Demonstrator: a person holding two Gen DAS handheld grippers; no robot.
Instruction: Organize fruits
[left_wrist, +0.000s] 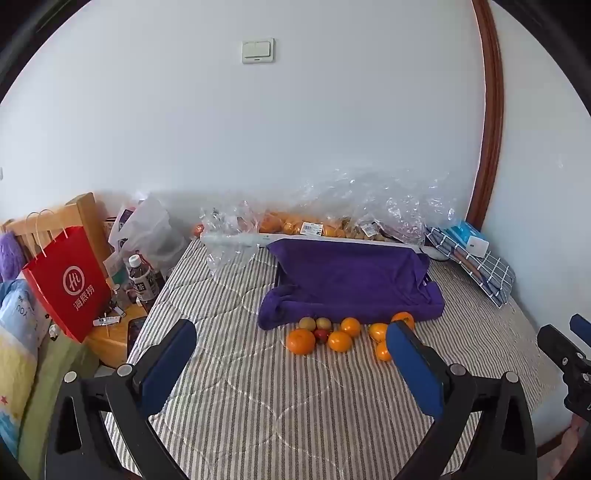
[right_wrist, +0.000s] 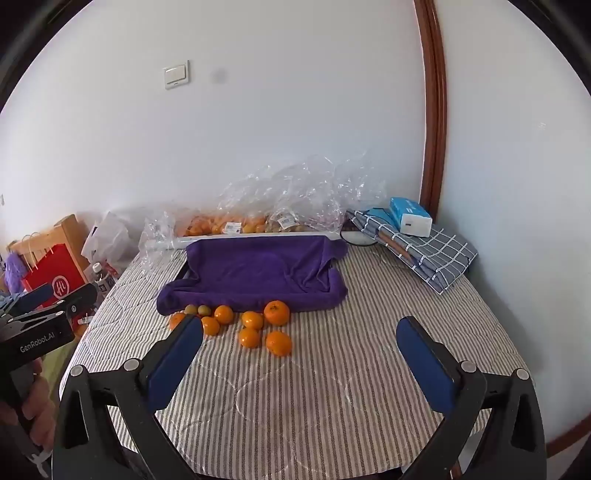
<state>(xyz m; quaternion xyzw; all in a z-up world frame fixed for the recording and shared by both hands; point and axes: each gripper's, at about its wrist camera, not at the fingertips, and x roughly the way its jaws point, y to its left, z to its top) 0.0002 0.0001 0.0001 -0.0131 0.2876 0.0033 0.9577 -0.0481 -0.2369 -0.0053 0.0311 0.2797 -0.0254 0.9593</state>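
Several oranges (left_wrist: 301, 340) (right_wrist: 276, 312) lie loose on the striped bedcover just in front of a tray draped with a purple towel (left_wrist: 351, 280) (right_wrist: 258, 273). Two small greenish fruits (left_wrist: 307, 324) (right_wrist: 191, 309) and a small red one (left_wrist: 322, 335) sit among them. My left gripper (left_wrist: 291, 334) hovers short of the pile, open and holding nothing; its right finger hides part of the right-hand oranges. My right gripper (right_wrist: 301, 330) is also open and empty, set back from the fruit, and its left finger covers the leftmost orange. The left gripper (right_wrist: 55, 295) shows at the right wrist view's left edge.
Clear plastic bags of more oranges (left_wrist: 295, 225) (right_wrist: 221, 223) lie against the wall behind the tray. A folded checked cloth (left_wrist: 480, 266) (right_wrist: 424, 251) with a blue box sits back right. A red paper bag (left_wrist: 70, 280), bottles and a wooden stand crowd the left side beside the bed.
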